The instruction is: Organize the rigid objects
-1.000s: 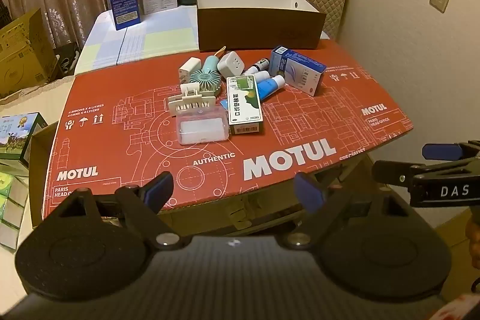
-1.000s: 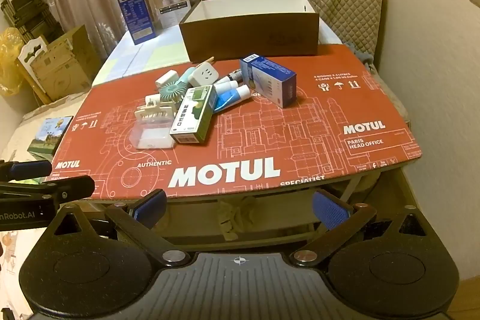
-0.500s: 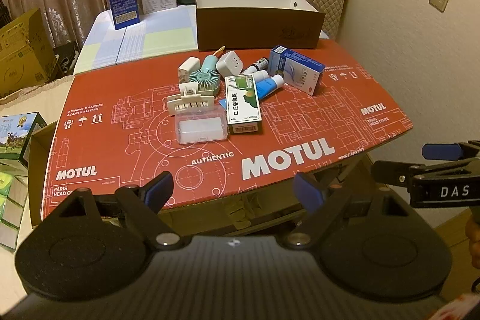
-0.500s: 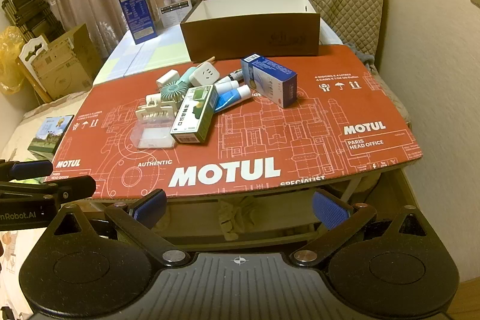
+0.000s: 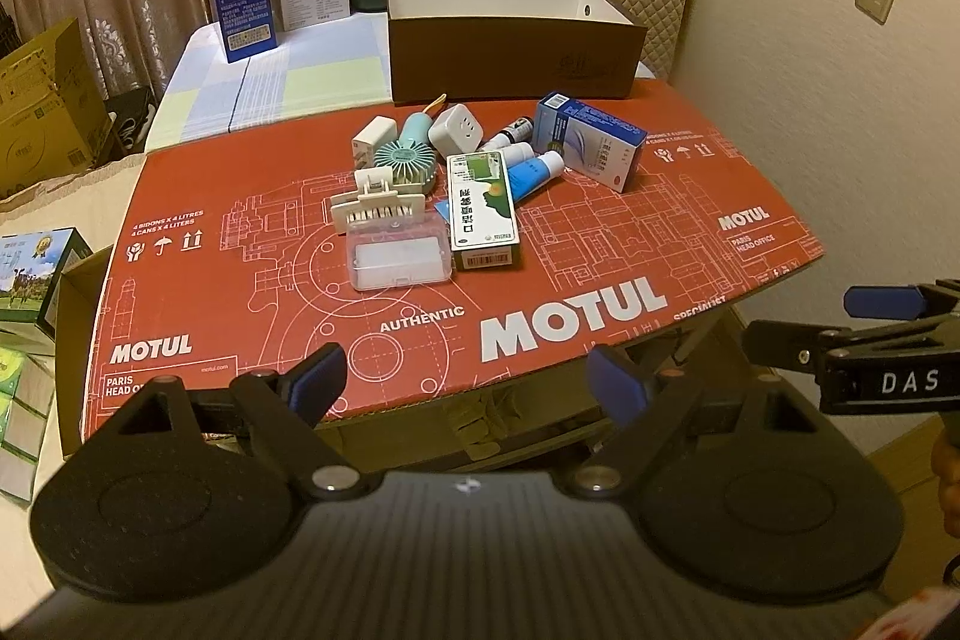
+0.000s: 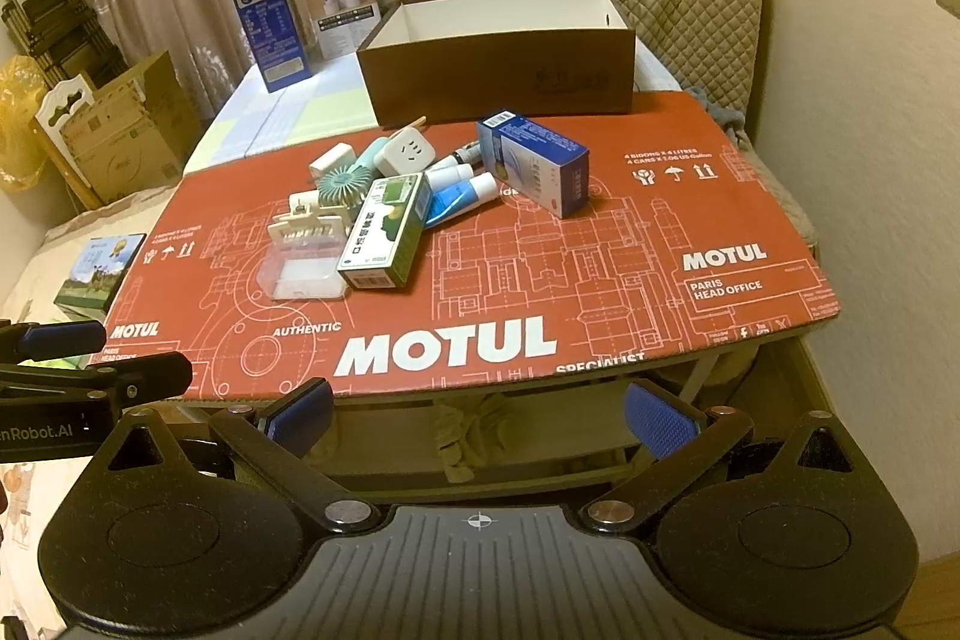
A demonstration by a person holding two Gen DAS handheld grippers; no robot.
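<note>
While both tools hover short of the near edge of the red cardboard sheet (image 5: pixel 600 244), the left gripper (image 5: pixel 465 379) and the right gripper (image 6: pixel 480 412) are spread wide, holding nothing. Mid-sheet lies a touching cluster: clear plastic case (image 5: pixel 399 259), green-and-white box (image 5: pixel 483 211), teal fan (image 5: pixel 403 160), blue box (image 5: pixel 591 142). Beyond them, at the far edge, stands the open brown box (image 5: pixel 510 58).

A red cardboard sheet (image 5: pixel 600 244) carries a brown box (image 5: pixel 510 58) and clustered small items (image 5: pixel 456 184).
</note>
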